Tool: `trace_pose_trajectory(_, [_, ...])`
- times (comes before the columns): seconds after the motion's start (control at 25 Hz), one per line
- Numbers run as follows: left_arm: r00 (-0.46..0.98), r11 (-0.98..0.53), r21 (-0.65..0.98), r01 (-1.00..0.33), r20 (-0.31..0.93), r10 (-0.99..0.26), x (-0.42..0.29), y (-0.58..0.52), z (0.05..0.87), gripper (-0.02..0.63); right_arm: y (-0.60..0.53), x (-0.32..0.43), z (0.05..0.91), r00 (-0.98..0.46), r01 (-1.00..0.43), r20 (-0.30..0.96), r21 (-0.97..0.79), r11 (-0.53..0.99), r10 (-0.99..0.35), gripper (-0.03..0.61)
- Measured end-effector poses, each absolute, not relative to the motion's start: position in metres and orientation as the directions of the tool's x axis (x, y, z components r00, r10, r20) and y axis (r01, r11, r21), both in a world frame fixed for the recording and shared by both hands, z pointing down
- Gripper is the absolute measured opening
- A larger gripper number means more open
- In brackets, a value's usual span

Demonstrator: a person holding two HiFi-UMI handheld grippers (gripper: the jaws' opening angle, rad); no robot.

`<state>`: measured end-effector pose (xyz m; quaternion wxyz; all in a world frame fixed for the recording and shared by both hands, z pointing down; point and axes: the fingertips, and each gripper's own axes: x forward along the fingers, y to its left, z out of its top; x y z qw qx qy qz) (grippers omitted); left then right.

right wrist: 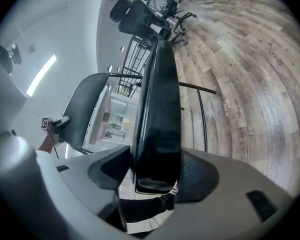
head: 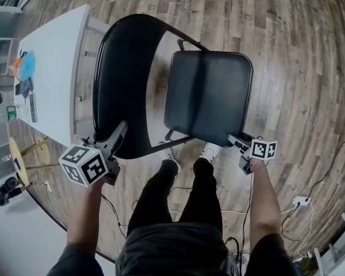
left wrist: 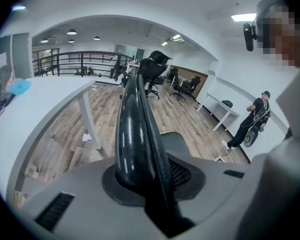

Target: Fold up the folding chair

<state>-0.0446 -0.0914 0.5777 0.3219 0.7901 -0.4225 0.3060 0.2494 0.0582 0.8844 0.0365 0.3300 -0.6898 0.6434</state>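
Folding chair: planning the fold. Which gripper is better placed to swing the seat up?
Right. The right gripper grips the near edge of the seat; the left gripper holds the backrest, probably only steadying.

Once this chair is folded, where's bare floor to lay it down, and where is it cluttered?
Bare wood floor lies right of the seat and beyond the backrest. Left is blocked by the white table; a stool sits lower left, and a corded power strip lies lower right.
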Motion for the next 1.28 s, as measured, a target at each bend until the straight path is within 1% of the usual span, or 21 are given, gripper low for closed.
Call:
trace_pose_trajectory(0.16, [0.462, -0.398, 0.276, -0.875, 0.723, -0.514, -0.061, -0.102, 0.555, 0.077, 0.039, 0.216, 0.834, -0.814, -0.476, 0.425, -0.879, 0.035, -0.396, 0.274])
trace_pose_trajectory(0.32, [0.447, -0.384, 0.266, -0.884, 0.721, -0.53, -0.081, -0.108, 0.531, 0.075, 0.025, 0.168, 0.777, -0.854, -0.443, 0.374, -0.888, 0.127, -0.363, 0.27])
trace_pose_trajectory(0.6, [0.413, -0.364, 0.234, -0.902, 0.712, -0.567, -0.117, -0.11, 0.485, 0.075, 0.005, 0.056, 0.681, -0.907, -0.378, 0.307, -0.895, 0.235, -0.29, 0.252])
trace_pose_trajectory(0.68, [0.398, -0.362, 0.212, -0.908, 0.71, -0.581, -0.133, -0.114, 0.474, 0.075, -0.004, 0.017, 0.662, -0.914, -0.38, 0.313, -0.884, 0.274, -0.259, 0.252])
trace_pose_trajectory(0.8, [0.388, -0.359, 0.202, -0.911, 0.714, -0.583, -0.161, -0.119, 0.464, 0.074, -0.017, -0.041, 0.644, -0.913, -0.397, 0.335, -0.862, 0.314, -0.233, 0.23])
trace_pose_trajectory(0.92, [0.385, -0.359, 0.198, -0.912, 0.713, -0.586, -0.184, -0.125, 0.456, 0.074, -0.034, -0.093, 0.631, -0.913, -0.4, 0.338, -0.85, 0.343, -0.227, 0.19])
trace_pose_trajectory(1.04, [0.379, -0.354, 0.194, -0.915, 0.714, -0.589, -0.204, -0.13, 0.45, 0.074, -0.049, -0.145, 0.624, -0.917, -0.396, 0.339, -0.84, 0.371, -0.21, 0.159])
trace_pose_trajectory(1.28, [0.377, -0.351, 0.195, -0.916, 0.719, -0.584, -0.245, -0.138, 0.449, 0.074, -0.07, -0.229, 0.625, -0.913, -0.405, 0.383, -0.811, 0.422, -0.14, 0.137])
